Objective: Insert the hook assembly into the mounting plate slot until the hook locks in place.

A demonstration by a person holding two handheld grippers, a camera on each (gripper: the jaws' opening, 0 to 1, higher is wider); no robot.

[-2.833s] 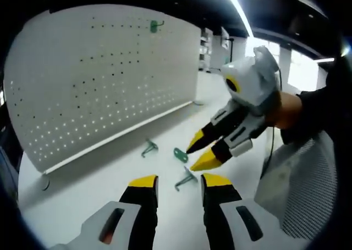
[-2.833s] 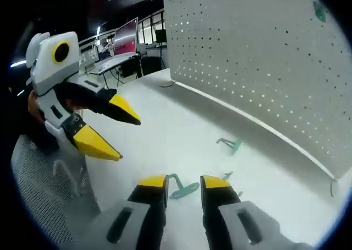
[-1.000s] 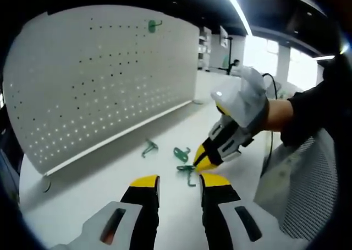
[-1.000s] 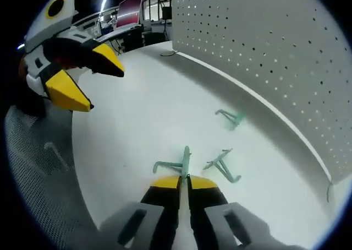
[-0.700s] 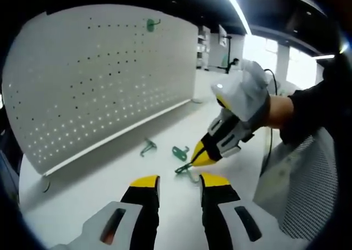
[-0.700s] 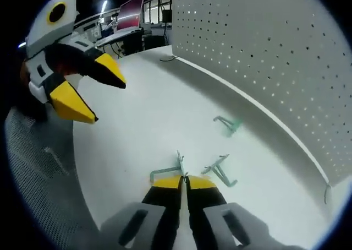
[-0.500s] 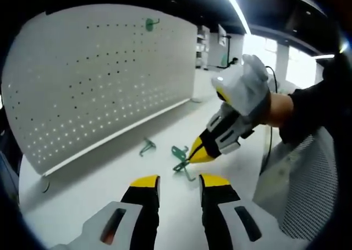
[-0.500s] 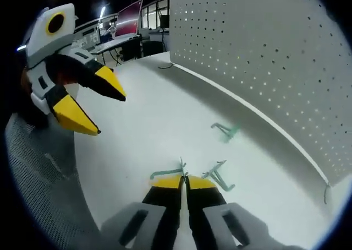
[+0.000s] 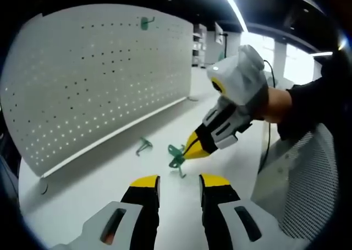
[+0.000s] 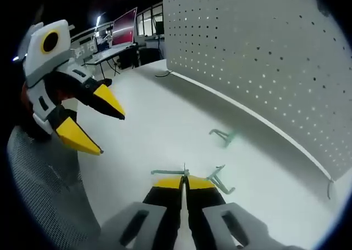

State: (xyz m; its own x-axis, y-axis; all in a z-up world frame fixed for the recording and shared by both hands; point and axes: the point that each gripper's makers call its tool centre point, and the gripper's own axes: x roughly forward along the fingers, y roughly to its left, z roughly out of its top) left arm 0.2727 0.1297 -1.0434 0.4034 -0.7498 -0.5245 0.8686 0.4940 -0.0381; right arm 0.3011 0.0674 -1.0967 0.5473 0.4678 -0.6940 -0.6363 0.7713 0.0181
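Pegboard (image 9: pixel 99 79), the mounting plate for this job, stood upright along the far edge of the white bench (image 9: pixel 82 189), its rows of holes facing both cameras so that any slot could be reached from the front. One green hook (image 9: pixel 144 22) already hung near its top edge, probably a sign of what the finished state should look like. Two more loose hooks lay on the bench in front of the board: one nearer the board (image 10: pixel 223 135) and one just beside the right tool's tips (image 10: pixel 220 179), left where they could be picked up in turn.

The right tool (image 10: pixel 183 182) had its yellow-tipped jaws pressed together on the held hook (image 9: pixel 176 162), which hung clear of the bench from the tips. In the right gripper view the hook's thin green wire (image 10: pixel 168 173) stuck out sideways at the jaw tips, so the grip seemed to be on its base, leaving the hooked end free for insertion.

The left tool (image 9: pixel 179 190) was spread and carried nothing; it hovered low over the bench, well short of the board, seemingly waiting in support.
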